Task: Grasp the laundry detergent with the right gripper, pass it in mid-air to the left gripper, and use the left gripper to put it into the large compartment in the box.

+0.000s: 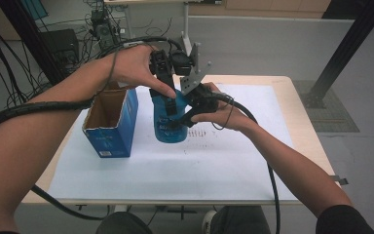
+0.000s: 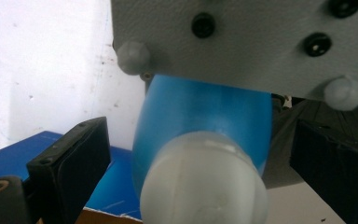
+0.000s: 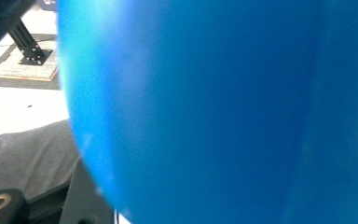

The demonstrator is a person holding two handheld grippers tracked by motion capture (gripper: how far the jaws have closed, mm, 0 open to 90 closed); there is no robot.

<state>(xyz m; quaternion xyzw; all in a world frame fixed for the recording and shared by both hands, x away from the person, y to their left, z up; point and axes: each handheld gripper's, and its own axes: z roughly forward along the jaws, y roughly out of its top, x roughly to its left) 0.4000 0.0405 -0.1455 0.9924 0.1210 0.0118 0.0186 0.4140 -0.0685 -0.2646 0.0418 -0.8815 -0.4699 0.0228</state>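
light: dim, even | shadows: soft | gripper views: close-up blur, white glare

Upright blue bottle (image 1: 169,122) with white cap, on white-covered table beside open blue box.

Between your left gripper's (image 2: 200,154) black jaws sits a bright blue bottle (image 2: 205,116) with a white cap (image 2: 203,182); left of it, a blue box (image 1: 112,122) with brown inside.

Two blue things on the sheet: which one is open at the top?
The blue carton, left of the blue bottle: its flaps stand open on a brown inside, while the bottle wears a white cap.
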